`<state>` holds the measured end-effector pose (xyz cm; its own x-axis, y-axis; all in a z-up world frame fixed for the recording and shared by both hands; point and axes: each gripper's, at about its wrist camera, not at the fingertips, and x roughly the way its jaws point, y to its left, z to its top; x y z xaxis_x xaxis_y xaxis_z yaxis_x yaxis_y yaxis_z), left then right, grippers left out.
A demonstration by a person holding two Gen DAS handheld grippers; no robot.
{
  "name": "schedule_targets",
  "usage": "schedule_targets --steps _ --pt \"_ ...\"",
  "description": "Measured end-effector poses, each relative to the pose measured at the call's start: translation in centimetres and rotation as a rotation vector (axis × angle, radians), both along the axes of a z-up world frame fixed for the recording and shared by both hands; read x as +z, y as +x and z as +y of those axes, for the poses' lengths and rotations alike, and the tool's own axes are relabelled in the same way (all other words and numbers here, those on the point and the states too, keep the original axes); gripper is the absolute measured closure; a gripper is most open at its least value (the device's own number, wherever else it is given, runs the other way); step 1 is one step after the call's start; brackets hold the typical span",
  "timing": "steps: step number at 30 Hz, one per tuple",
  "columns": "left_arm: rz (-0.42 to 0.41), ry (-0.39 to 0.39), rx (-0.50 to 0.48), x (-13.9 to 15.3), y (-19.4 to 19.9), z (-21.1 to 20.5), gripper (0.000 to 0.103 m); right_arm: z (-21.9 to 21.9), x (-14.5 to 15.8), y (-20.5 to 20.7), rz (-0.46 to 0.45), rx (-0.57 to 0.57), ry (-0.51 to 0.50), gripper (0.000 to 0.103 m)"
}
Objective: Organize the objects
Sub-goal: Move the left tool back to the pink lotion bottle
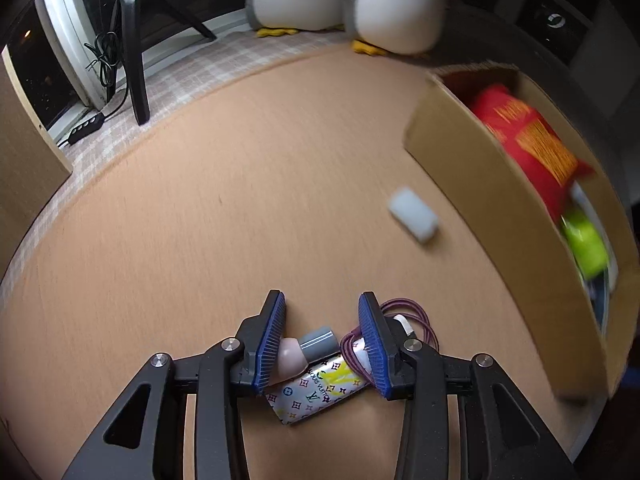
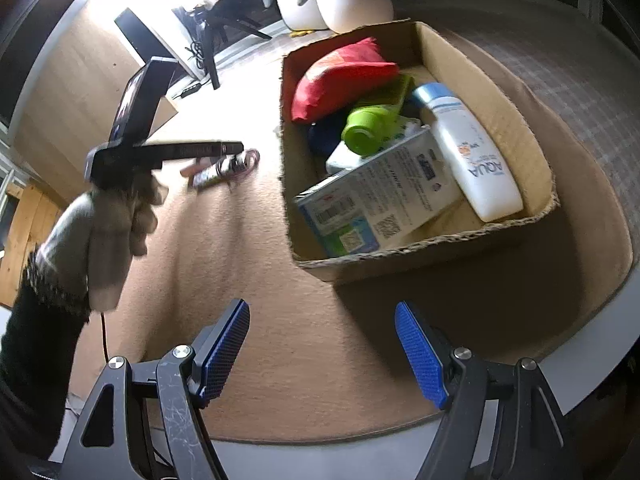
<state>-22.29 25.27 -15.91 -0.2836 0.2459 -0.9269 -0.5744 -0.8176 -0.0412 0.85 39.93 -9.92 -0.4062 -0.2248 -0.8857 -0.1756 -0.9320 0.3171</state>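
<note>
The left gripper [image 1: 322,344] points steeply down at the tan tabletop [image 1: 200,240], its blue pads [image 1: 272,344] drawn in narrow around a small cluster: a silver monogram-printed tube [image 1: 316,394] with a pink neck and grey cap [image 1: 318,342], and a coiled purple cable [image 1: 416,320]. The left pad touches the pink neck and the right pad presses the cable loops against the tube. At two o'clock from the fingers lies a small white block [image 1: 414,220], blurred, apart from everything. Beyond it at three o'clock stands the cardboard box [image 1: 460,160], holding a red pouch [image 1: 516,132] and a green bottle [image 1: 584,244].

The right gripper [image 2: 322,344] hangs wide and empty over bare tabletop. At one o'clock the same box [image 2: 500,112] also shows a white sunscreen bottle [image 2: 468,152] and a blue-and-white carton [image 2: 376,200]. At ten o'clock a gloved hand [image 2: 112,232] grips the left tool.
</note>
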Motion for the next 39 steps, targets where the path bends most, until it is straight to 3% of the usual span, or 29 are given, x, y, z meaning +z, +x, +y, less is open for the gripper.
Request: schedule_targets --steps 9,18,22,29,39 --pt "0.03 -0.004 -0.029 0.0 7.5 -4.8 0.061 -2.5 0.5 -0.4 0.02 0.041 -0.006 0.031" --pt "0.026 -0.008 0.105 0.2 10.2 -12.0 0.06 -5.6 0.9 -1.0 0.04 0.103 -0.013 0.031" --pt "-0.001 0.057 0.158 1.3 10.2 -13.8 0.061 -6.7 0.7 -1.3 0.038 0.126 -0.011 0.031" --pt "-0.014 0.12 0.059 2.8 9.7 -10.5 0.056 -8.2 0.6 -1.6 0.034 0.16 -0.013 0.031" --pt "-0.029 0.006 -0.037 1.2 8.5 -5.9 0.056 -6.5 0.5 -0.6 0.032 0.117 -0.017 0.031"
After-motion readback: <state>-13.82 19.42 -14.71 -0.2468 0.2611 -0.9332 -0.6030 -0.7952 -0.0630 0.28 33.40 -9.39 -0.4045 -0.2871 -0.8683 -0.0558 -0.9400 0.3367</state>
